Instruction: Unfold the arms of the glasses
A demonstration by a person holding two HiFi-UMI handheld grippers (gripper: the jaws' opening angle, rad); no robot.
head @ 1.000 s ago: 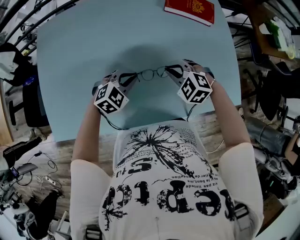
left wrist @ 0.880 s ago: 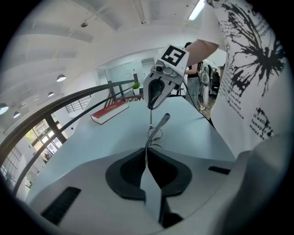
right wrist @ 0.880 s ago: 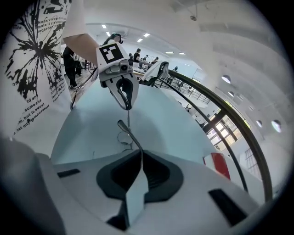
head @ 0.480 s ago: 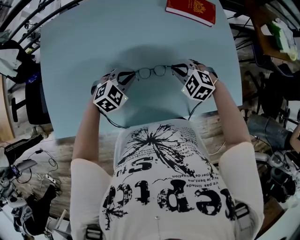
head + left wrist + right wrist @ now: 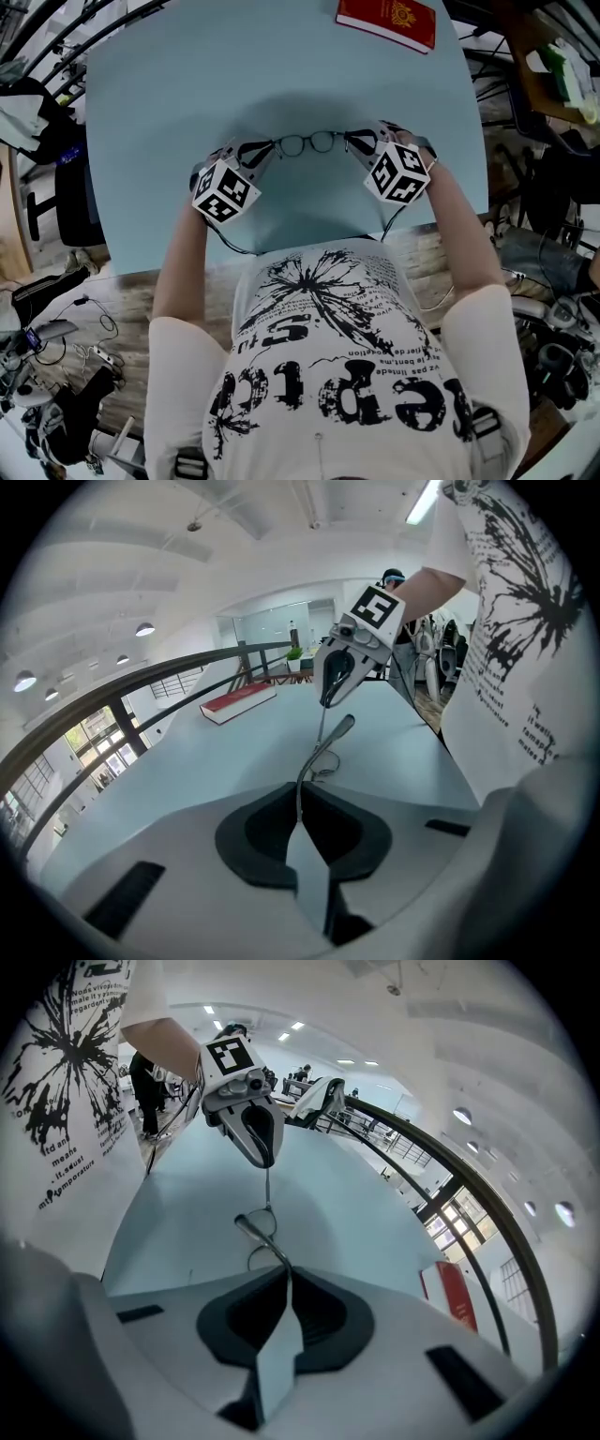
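Note:
Thin dark-framed glasses (image 5: 307,143) hang just above the pale blue table (image 5: 234,75), stretched between both grippers. My left gripper (image 5: 267,147) is shut on the tip of one arm of the glasses (image 5: 322,744), and the thin arm runs out from between its closed jaws. At the other side my right gripper (image 5: 352,139) is shut on the other arm (image 5: 264,1238). Each gripper view shows the opposite gripper: the right gripper (image 5: 330,691) and the left gripper (image 5: 262,1152). The lenses face away from me, and both arms look swung out from the frame.
A red book (image 5: 386,21) lies at the table's far edge, also seen as the red book (image 5: 239,702) in the left gripper view. Chairs, cables and gear stand on the floor around the table. My torso is close to the near edge.

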